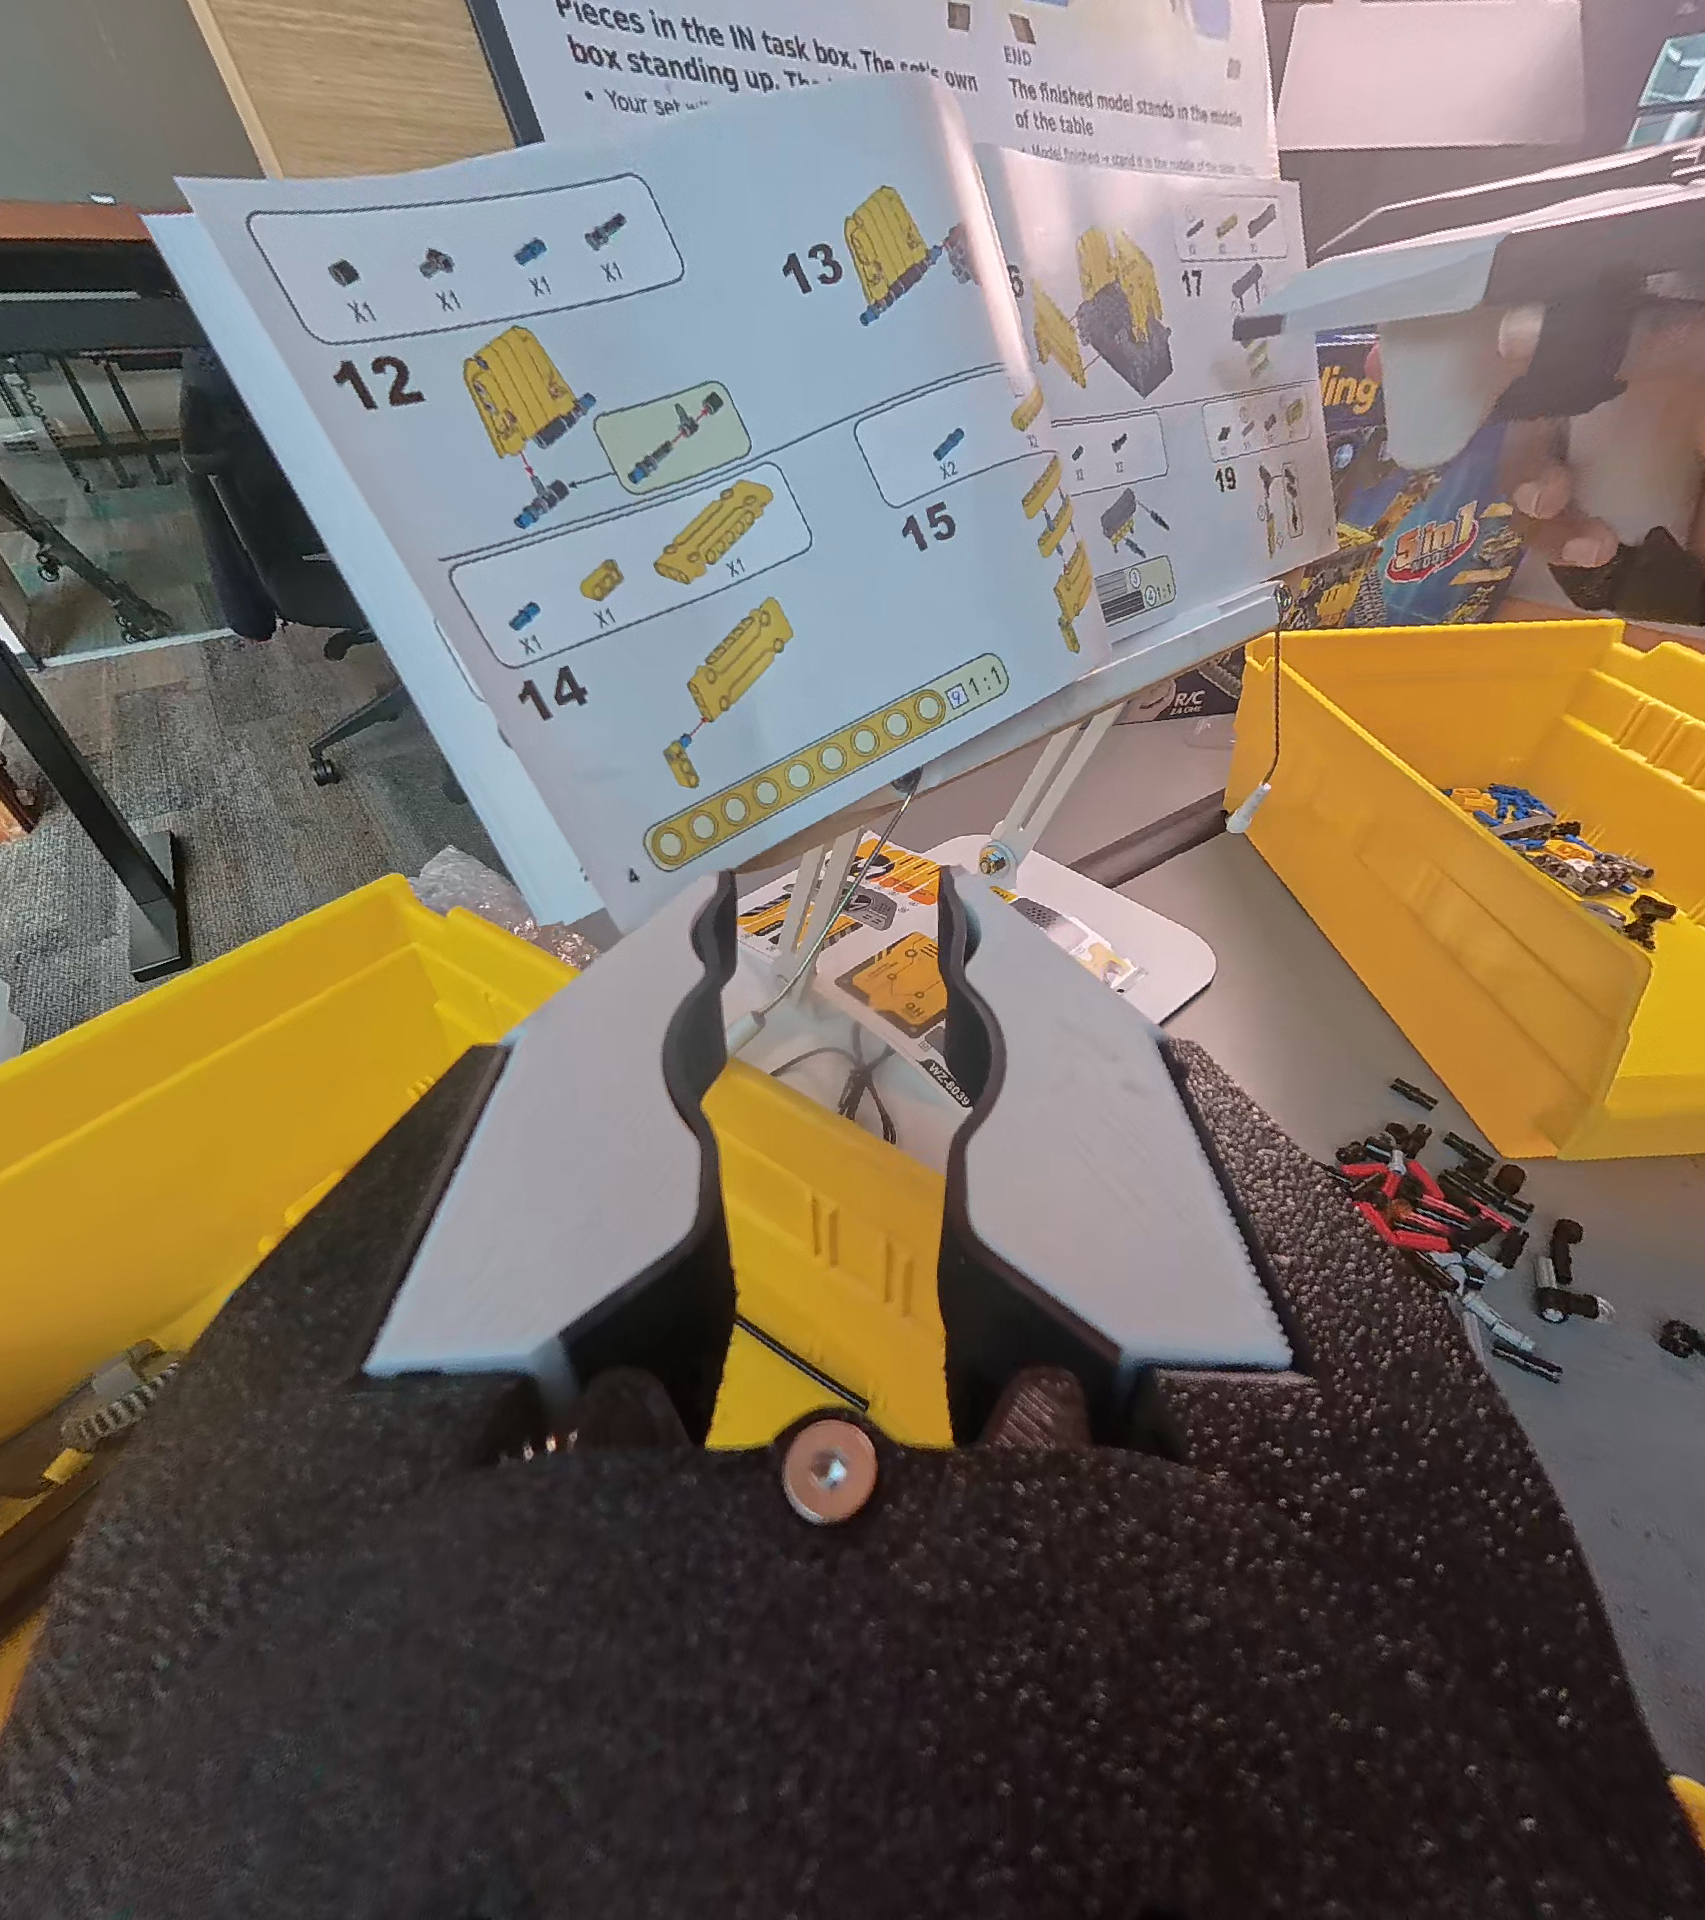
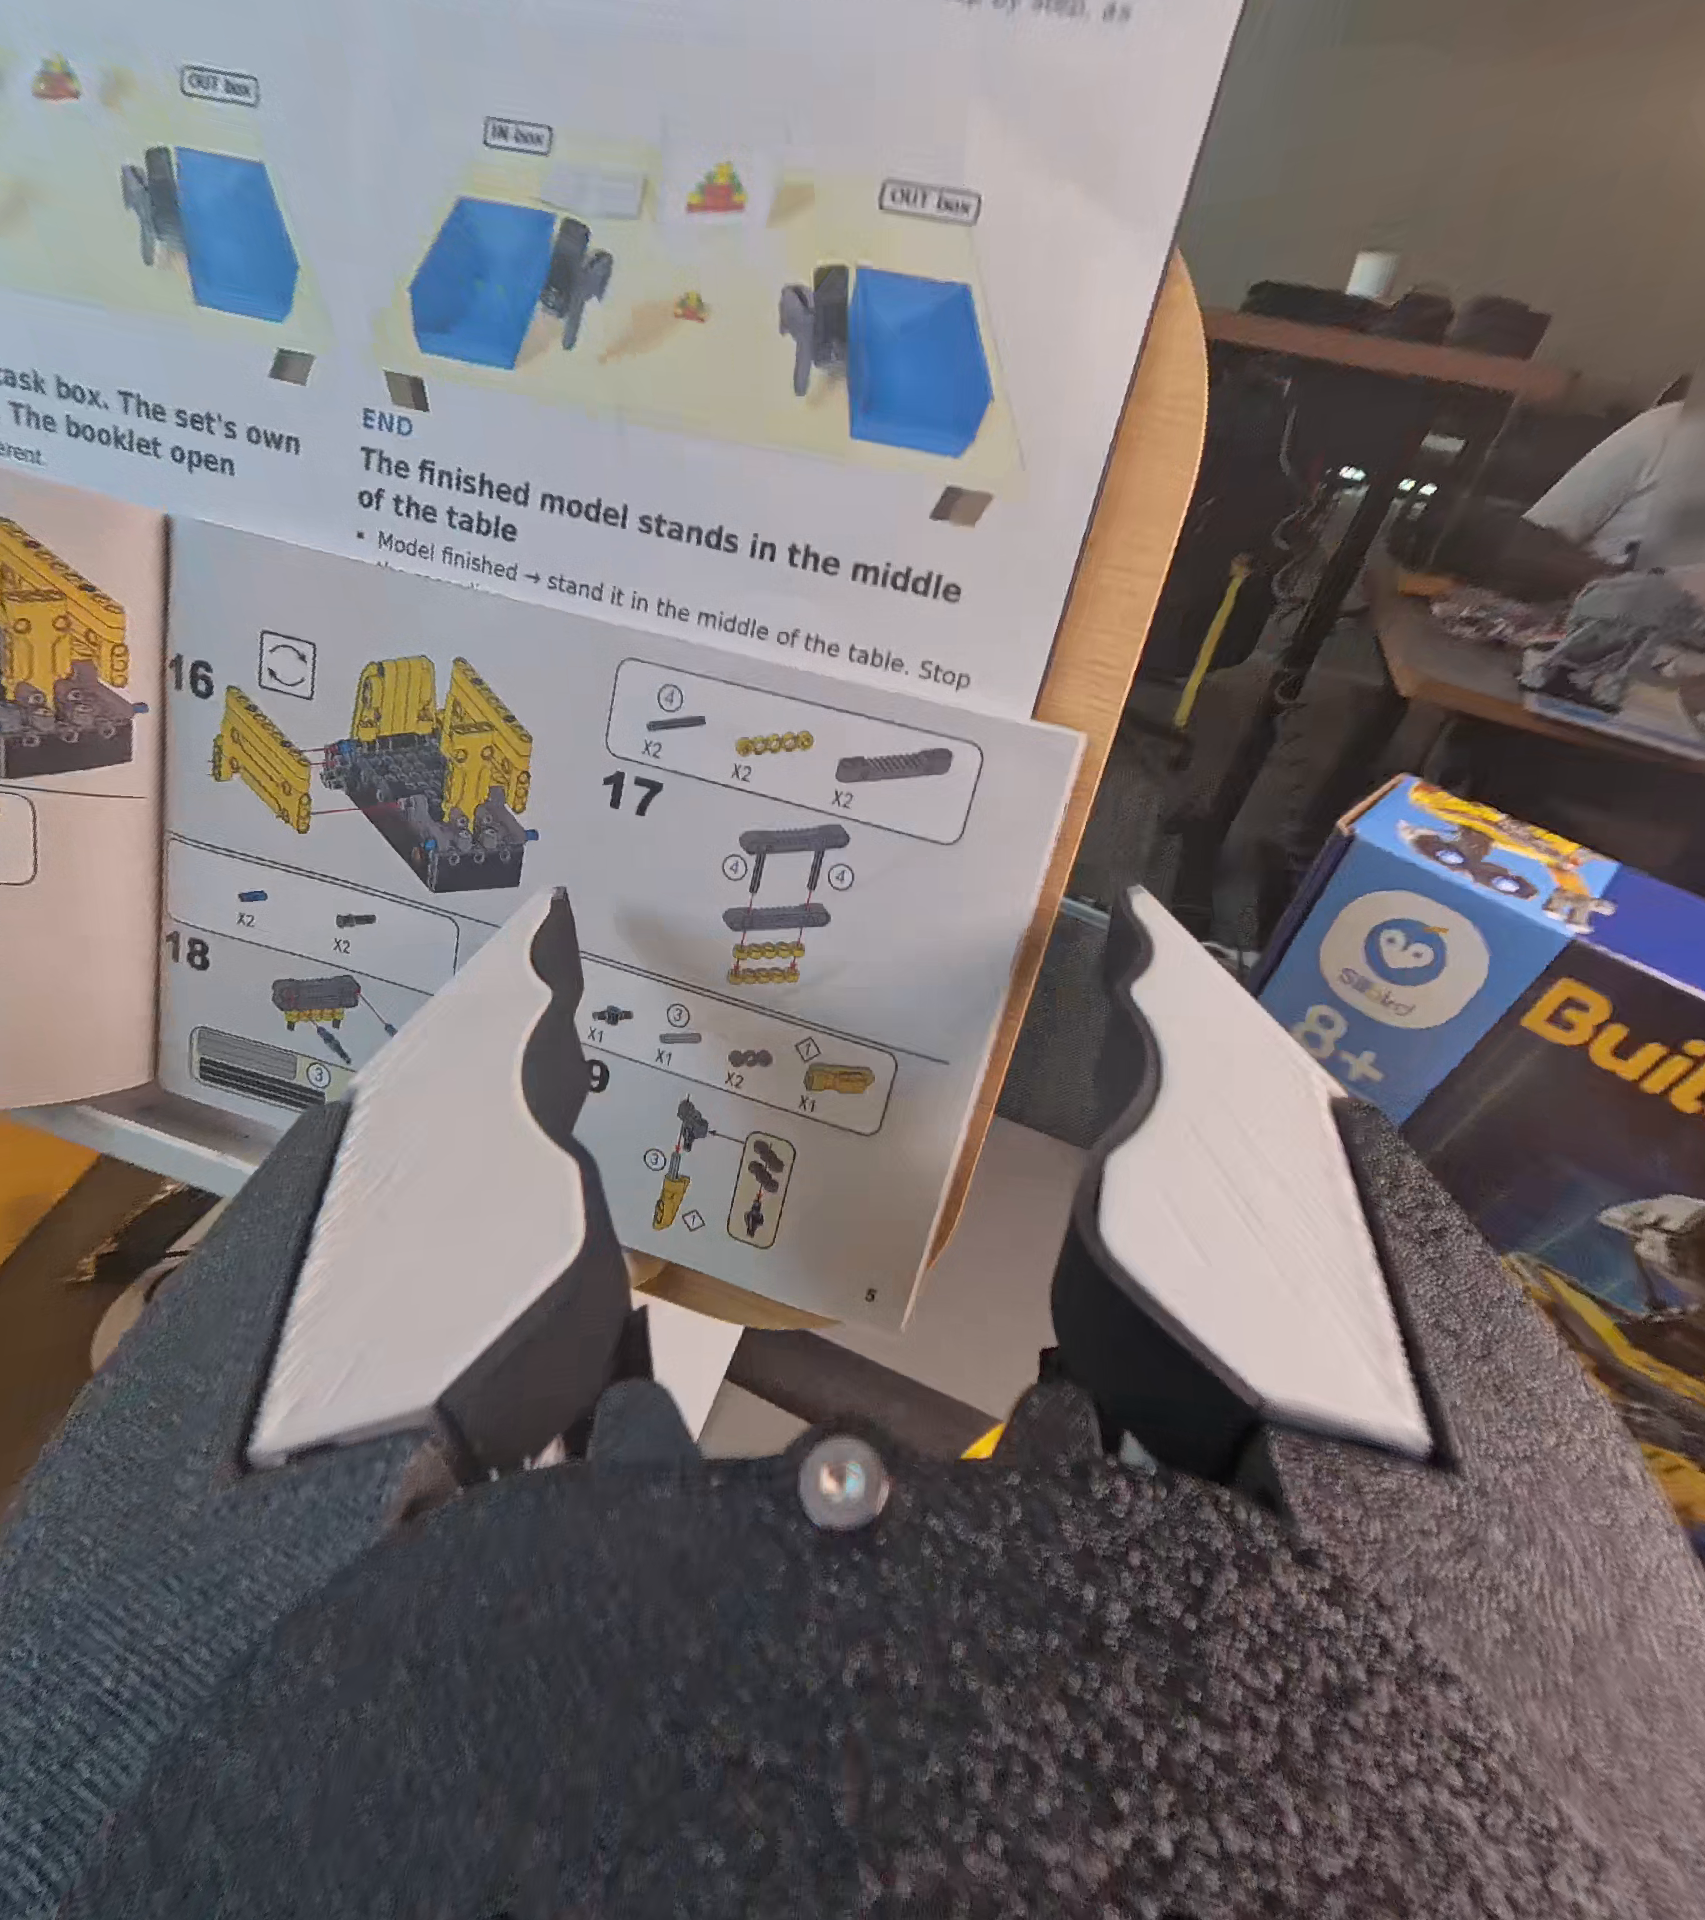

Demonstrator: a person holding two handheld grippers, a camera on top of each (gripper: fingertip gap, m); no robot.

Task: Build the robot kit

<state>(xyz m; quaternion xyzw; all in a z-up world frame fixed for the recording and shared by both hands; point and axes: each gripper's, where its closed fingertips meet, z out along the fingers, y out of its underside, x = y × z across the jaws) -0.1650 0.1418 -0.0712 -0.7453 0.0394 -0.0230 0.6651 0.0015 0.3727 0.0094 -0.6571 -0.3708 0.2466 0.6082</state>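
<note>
The instruction booklet (image 2: 619, 883) stands open on a white tilting stand (image 1: 1035, 769) at the middle of the table, showing pages of numbered building steps. The right gripper (image 2: 845, 904) is raised straight in front of the booklet's right-hand page, near it but, as far as I can tell, not touching. Its jaws are spread wide and grasp nothing. The left gripper (image 1: 835, 894) hangs lower, pointing at the foot of the stand from above the near wall of a yellow bin (image 1: 204, 1091). Its jaws are about half open and also empty.

No built model shows in either view. Small black, red and grey pieces (image 1: 1440, 1216) lie loose on the table at four o'clock from the left gripper. A heap of blue, yellow and black pieces (image 1: 1554, 842) sits in a second yellow bin (image 1: 1399, 727) at two o'clock. So the parts look unassembled, though hidden spots may hold more.

Behind the booklet a larger printed sheet (image 2: 619, 312) leans upright. At three o'clock in the right wrist view stands the set's blue picture box (image 2: 1606, 1143).

The table (image 1: 1658, 1507) is plain grey and matte. Beyond it, at nine o'clock in the left wrist view, are grey carpet (image 1: 152, 748) and an office chair (image 1: 256, 499). At two o'clock in the right wrist view a person (image 2: 1606, 488) sits at another desk.
</note>
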